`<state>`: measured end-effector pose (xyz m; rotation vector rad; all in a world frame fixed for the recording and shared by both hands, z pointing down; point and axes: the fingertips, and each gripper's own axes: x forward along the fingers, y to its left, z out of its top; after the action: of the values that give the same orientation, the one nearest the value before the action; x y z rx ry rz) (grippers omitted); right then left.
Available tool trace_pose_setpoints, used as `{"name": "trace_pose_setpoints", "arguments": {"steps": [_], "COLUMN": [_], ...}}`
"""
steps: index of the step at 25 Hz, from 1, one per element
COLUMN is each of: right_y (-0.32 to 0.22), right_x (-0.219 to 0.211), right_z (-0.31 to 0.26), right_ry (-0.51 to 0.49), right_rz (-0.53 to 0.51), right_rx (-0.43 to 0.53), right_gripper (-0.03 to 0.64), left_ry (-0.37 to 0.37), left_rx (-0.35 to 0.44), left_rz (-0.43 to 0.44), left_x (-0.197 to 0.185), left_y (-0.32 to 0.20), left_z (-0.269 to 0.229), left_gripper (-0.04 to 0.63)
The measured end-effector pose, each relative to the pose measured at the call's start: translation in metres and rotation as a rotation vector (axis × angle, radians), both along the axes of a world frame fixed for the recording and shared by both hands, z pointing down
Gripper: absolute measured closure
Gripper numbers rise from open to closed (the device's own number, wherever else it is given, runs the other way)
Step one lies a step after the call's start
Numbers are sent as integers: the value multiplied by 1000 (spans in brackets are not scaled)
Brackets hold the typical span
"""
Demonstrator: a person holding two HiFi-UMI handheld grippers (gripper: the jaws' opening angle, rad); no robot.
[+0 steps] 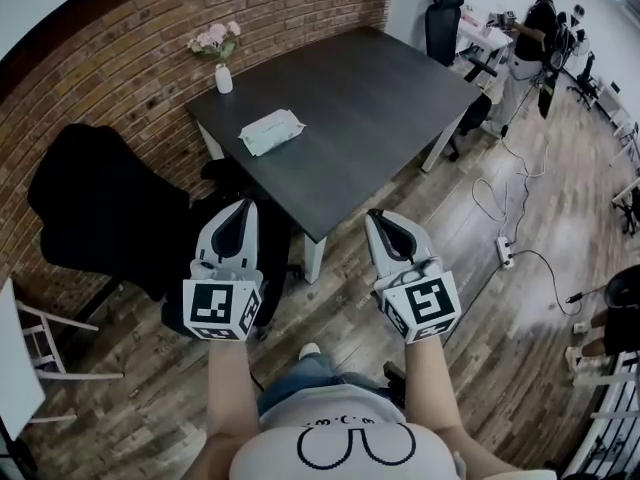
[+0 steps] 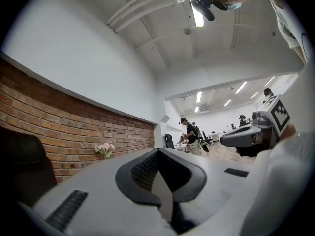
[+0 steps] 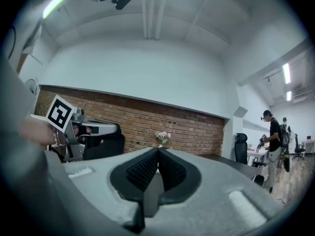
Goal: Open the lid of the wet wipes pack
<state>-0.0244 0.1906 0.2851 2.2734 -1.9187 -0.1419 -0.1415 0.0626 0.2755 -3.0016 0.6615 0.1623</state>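
A pale green wet wipes pack (image 1: 271, 131) lies flat on the dark table (image 1: 380, 108), toward its left side. Both grippers are held out short of the table's near edge, well apart from the pack. My left gripper (image 1: 243, 207) is shut with nothing between its pads, and it points level toward the table. My right gripper (image 1: 375, 216) is likewise shut and empty. In the left gripper view the closed jaws (image 2: 157, 154) fill the bottom and the right gripper (image 2: 256, 132) shows at the right. The right gripper view shows its closed jaws (image 3: 157, 154) and the left gripper (image 3: 74, 127).
A white vase of pink flowers (image 1: 221, 53) stands at the table's far left corner by the brick wall. A black chair (image 1: 100, 213) sits left of me. Cables and a power strip (image 1: 505, 251) lie on the wood floor at right. A person (image 1: 530, 28) stands at a far desk.
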Motion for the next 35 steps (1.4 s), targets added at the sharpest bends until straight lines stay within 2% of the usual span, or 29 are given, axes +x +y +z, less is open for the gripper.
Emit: {"name": "trace_pose_setpoints", "arguments": {"steps": [9, 14, 19, 26, 35], "right_y": [-60, -100, -159, -244, -351], "right_x": [39, 65, 102, 173, 236], "right_z": [14, 20, 28, 42, 70], "right_ry": [4, 6, 9, 21, 32], "right_rz": [-22, -72, -151, -274, -488], "right_rx": [-46, -47, -50, -91, -157], "right_gripper": [621, 621, 621, 621, 621], "left_ry": [-9, -18, -31, -58, -118], "left_rx": [-43, -60, -77, -103, -184], "left_rz": [-24, -87, -165, -286, -441], "left_x": [36, 48, 75, 136, 190], "left_y": [-59, -92, -139, -211, -279], "left_z": [17, 29, 43, 57, 94], "left_gripper": [597, 597, 597, 597, 598]}}
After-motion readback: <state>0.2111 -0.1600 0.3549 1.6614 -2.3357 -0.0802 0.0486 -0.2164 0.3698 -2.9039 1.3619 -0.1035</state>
